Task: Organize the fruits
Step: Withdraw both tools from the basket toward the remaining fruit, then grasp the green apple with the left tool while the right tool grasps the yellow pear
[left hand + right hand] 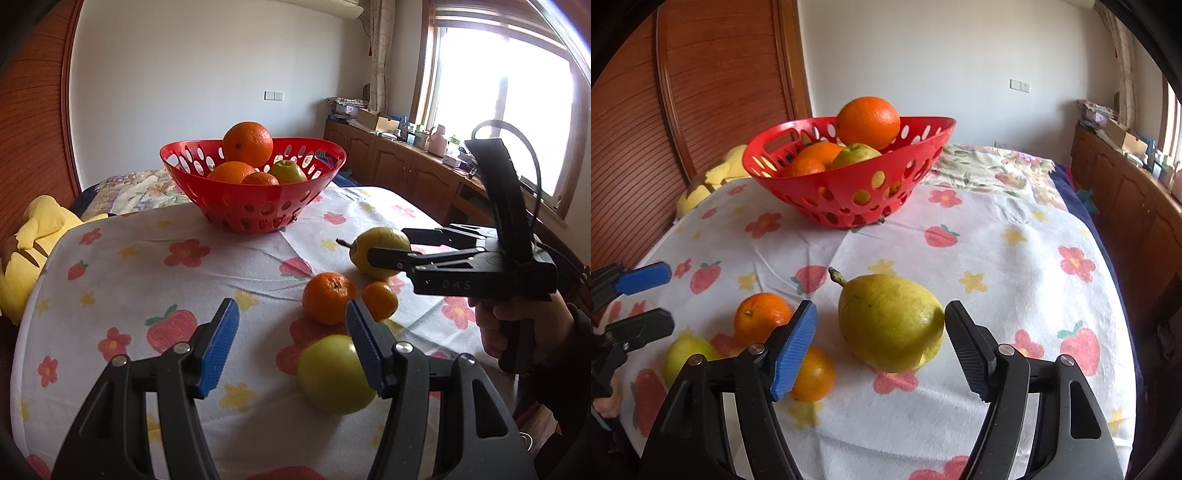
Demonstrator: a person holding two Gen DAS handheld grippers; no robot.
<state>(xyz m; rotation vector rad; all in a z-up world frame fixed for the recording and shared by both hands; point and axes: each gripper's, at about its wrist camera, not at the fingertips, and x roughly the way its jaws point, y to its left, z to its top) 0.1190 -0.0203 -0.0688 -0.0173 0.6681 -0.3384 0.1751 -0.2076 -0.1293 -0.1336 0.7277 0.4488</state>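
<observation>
The desk [1015,288] wears a soft white cloth printed with strawberries and flowers. At its far side a perforated red plastic basket [849,177] holds oranges and a green apple. A bumpy yellow pear [890,321] lies between the spread ribbed fingers of the right gripper [881,345], untouched by either pad. The left gripper [291,347], fingers spread and empty, hovers beside a smooth green apple [332,373]; two mandarins [328,302] sit between the apple and the pear.

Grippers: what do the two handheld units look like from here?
Both are black plastic with ribbed finger pads. The left gripper has blue pads; the right gripper one blue, one black. The right has embossed lettering, a pistol handle, a black cable and upright mount. The person wears a dark sleeve.
</observation>
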